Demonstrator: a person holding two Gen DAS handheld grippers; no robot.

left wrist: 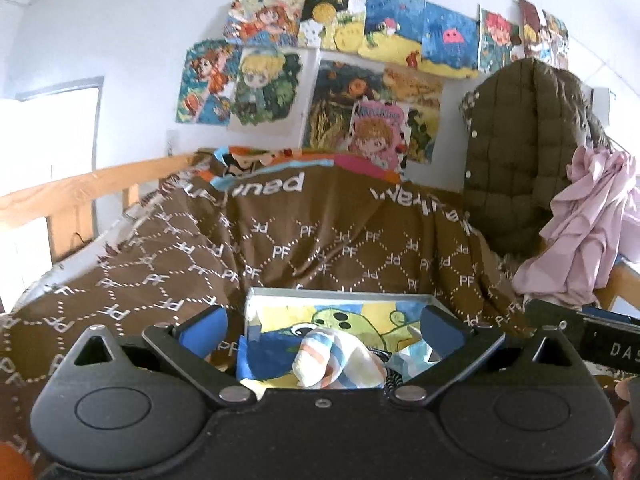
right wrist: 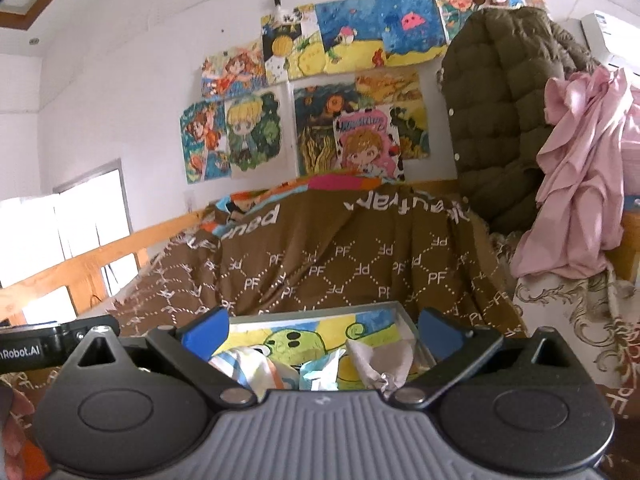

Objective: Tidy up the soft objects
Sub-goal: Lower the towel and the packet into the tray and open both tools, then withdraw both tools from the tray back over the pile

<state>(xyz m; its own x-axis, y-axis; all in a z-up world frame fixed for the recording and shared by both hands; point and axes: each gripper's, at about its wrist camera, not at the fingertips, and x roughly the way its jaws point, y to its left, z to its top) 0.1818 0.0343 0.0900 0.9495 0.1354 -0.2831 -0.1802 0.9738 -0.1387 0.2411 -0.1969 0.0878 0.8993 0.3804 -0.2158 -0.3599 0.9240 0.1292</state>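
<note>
Left gripper [left wrist: 324, 326]: black housing with blue pads; jaws spread wide, nothing between them; it hangs above the box.
Right gripper [right wrist: 323, 326]: black arms on a ribbed grey housing, blue pads; jaws spread wide and empty, above the same box.
Box [left wrist: 340, 293]: shallow, rectangular, thin pale walls; its floor is a painted sheet showing a green spotted creature on yellow and blue. It rests on the brown blanket, just ahead of both grippers.
Striped cloth [left wrist: 332, 362]: soft, rolled into a lump, white with pale blue and orange bands; lies inside the box near its front edge.
Seen only in the right wrist view: a crumpled white cloth [right wrist: 380, 358] at the right side of the box and a small light-blue cloth [right wrist: 320, 372] beside it; the striped cloth sits to their left.
Seen only in the left wrist view: the box's left wall and the blue area of the painted floor.
Brown blanket [left wrist: 320, 236]: draped, folded fabric with a dotted white diamond grid and "PF" letters.
Quilted jacket [right wrist: 492, 120]: olive, puffy squares, snap buttons, hanging at right.
Pink garment [right wrist: 576, 184]: thin, creased, hanging beside the jacket.
Wall drawings [left wrist: 340, 80]: overlapping coloured paper sheets.
Wooden rail [right wrist: 80, 268]: pale wood, left of the blanket.
</note>
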